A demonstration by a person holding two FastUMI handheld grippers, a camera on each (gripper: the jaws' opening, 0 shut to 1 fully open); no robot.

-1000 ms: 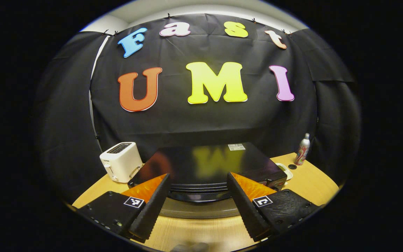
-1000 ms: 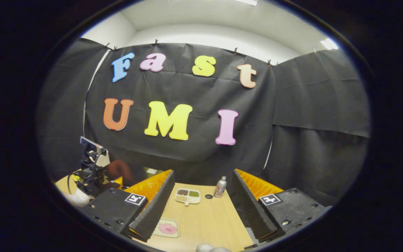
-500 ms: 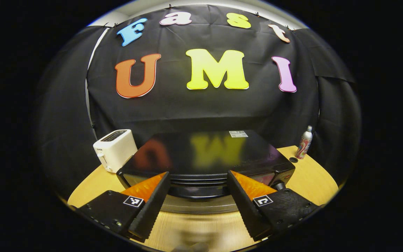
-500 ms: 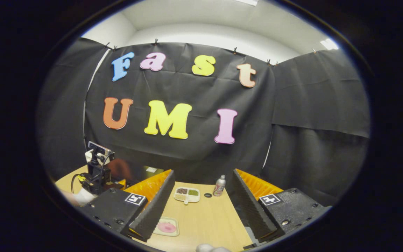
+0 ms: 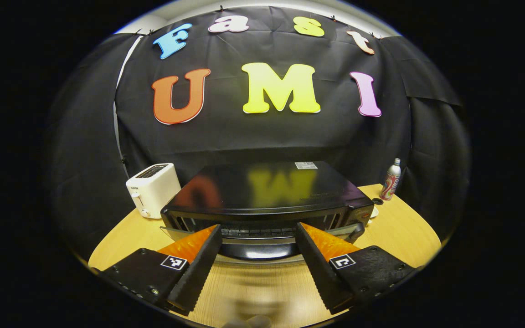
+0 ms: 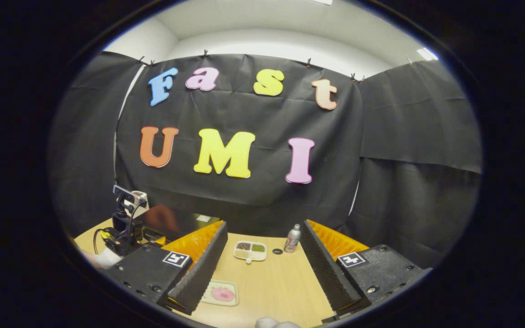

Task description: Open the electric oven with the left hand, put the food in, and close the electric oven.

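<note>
**Oven door coming down, food waiting on the table**

Now the opening step is in hand. In the left gripper view the left tool (image 5: 259, 255) sits low in front of the electric oven (image 5: 267, 196), its fingers spread wide apart with the door's handle (image 5: 260, 248) lying between them; neither finger visibly presses on it. The door has tipped away from the oven body, and a gap shows the rack (image 5: 258, 231) inside. A white toaster (image 5: 152, 190) stands to one side of the oven and a can (image 5: 391, 180) to the other.

In the right gripper view the right tool (image 6: 262, 278) is also wide apart and holds nothing. On the table (image 6: 285, 291) ahead of it lie a small tray with pink food (image 6: 220, 294) and, farther off, a divided dish (image 6: 250, 250).

Judging from this, the door needs to be swung fully down next, then the right tool must close on the food tray and carry it to the rack.
</note>
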